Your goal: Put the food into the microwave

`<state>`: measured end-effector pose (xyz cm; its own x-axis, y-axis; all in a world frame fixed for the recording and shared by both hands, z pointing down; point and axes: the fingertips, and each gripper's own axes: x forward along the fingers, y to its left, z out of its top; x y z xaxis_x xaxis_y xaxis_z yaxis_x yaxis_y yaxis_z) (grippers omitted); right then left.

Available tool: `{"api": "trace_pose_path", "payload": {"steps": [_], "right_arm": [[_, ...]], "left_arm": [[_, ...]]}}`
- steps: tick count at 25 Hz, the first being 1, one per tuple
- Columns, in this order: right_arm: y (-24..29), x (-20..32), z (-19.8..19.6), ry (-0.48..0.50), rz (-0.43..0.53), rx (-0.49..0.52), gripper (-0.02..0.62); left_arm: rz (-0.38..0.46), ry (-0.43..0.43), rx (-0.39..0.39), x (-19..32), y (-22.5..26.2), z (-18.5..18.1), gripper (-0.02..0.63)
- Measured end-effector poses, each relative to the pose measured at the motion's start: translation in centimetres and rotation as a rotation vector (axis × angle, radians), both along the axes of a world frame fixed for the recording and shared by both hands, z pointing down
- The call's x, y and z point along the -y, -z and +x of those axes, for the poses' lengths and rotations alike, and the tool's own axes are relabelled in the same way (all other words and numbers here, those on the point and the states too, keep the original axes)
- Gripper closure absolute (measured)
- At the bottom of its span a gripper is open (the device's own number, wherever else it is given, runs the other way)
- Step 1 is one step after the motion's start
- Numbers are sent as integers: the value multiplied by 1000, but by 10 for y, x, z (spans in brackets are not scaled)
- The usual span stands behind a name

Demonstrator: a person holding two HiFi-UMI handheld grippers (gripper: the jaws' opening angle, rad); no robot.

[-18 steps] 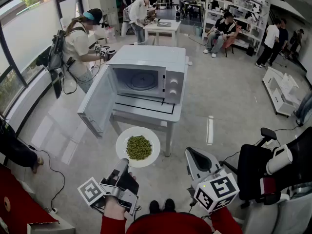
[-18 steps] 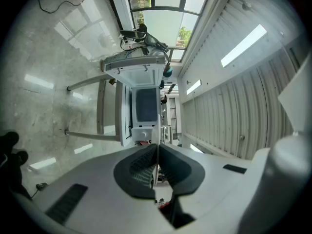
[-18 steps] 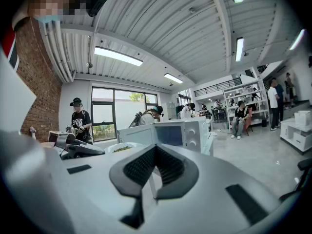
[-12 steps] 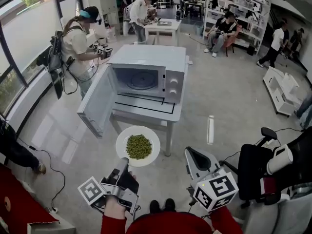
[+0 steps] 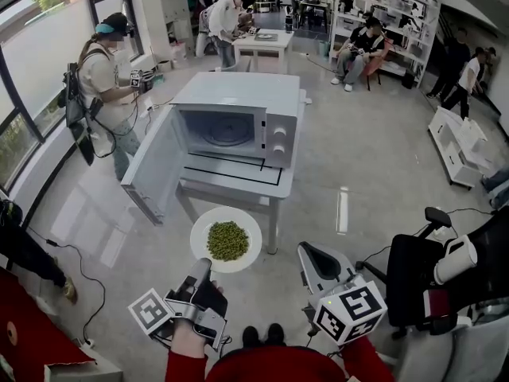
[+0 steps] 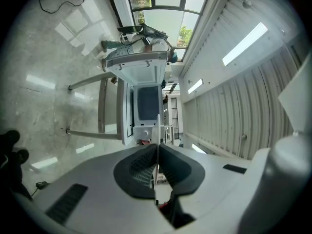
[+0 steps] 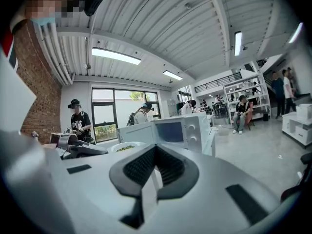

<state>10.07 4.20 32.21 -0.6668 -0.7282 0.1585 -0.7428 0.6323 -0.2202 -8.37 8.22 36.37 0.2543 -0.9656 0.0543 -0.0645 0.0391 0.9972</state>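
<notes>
Only the bystander (image 5: pixel 99 78) by the window has stepped left. The plate (image 5: pixel 208 220) of green peas (image 5: pixel 227 240) stays before the open microwave (image 5: pixel 238 94) on its tabletop (image 5: pixel 274 185). The left gripper (image 5: pixel 201 267) has its jaws nearly together, pinching the plate's rim. The right gripper (image 5: pixel 316 259) hovers beside it, jaws together and empty.

Around the low white table (image 5: pixel 238 183) — a person in a cap and backpack (image 5: pixel 97 86) stands to its left by the windows (image 5: pixel 44 42), a second white table (image 5: pixel 266 44) and shelving (image 5: pixel 394 10) lie beyond it, a black chair (image 5: pixel 417 281) sits nearer on its right.
</notes>
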Motion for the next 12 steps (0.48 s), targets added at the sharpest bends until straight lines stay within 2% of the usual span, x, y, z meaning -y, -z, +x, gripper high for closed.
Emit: {"api": "trace_pose_path", "payload": {"steps": [12], "right_arm": [[-5,4,5,41,-23,11,581]], "left_arm": [[-2,41,26,5,-1,7,583]]}}
